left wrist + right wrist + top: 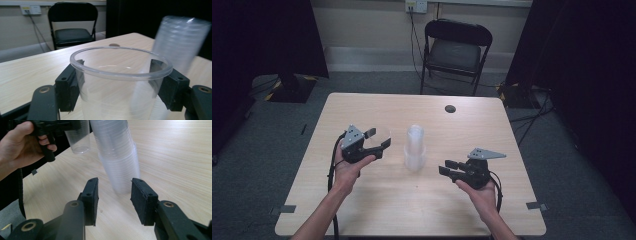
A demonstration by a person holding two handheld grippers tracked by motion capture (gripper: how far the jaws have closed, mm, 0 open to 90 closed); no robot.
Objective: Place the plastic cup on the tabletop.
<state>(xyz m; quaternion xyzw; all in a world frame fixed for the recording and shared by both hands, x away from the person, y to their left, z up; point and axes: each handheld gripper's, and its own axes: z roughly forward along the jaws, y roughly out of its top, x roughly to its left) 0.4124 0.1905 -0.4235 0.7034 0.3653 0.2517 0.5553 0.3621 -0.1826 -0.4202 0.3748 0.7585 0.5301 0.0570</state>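
I see a single clear plastic cup (117,82) held upright between the pads of my left claw (379,138), mouth up, rim round and undistorted, empty. In the right gripper view the same cup (78,137) hangs clear of the tabletop (422,200), its base showing above the wood. It sits just left of the cup stack (414,147), near but apart.

The cup stack is a tall nest of the same clear cups, standing on the tabletop near its middle. It leans slightly in the right gripper view (117,157). A lower cup's rim makes a wider band partway up the stack.
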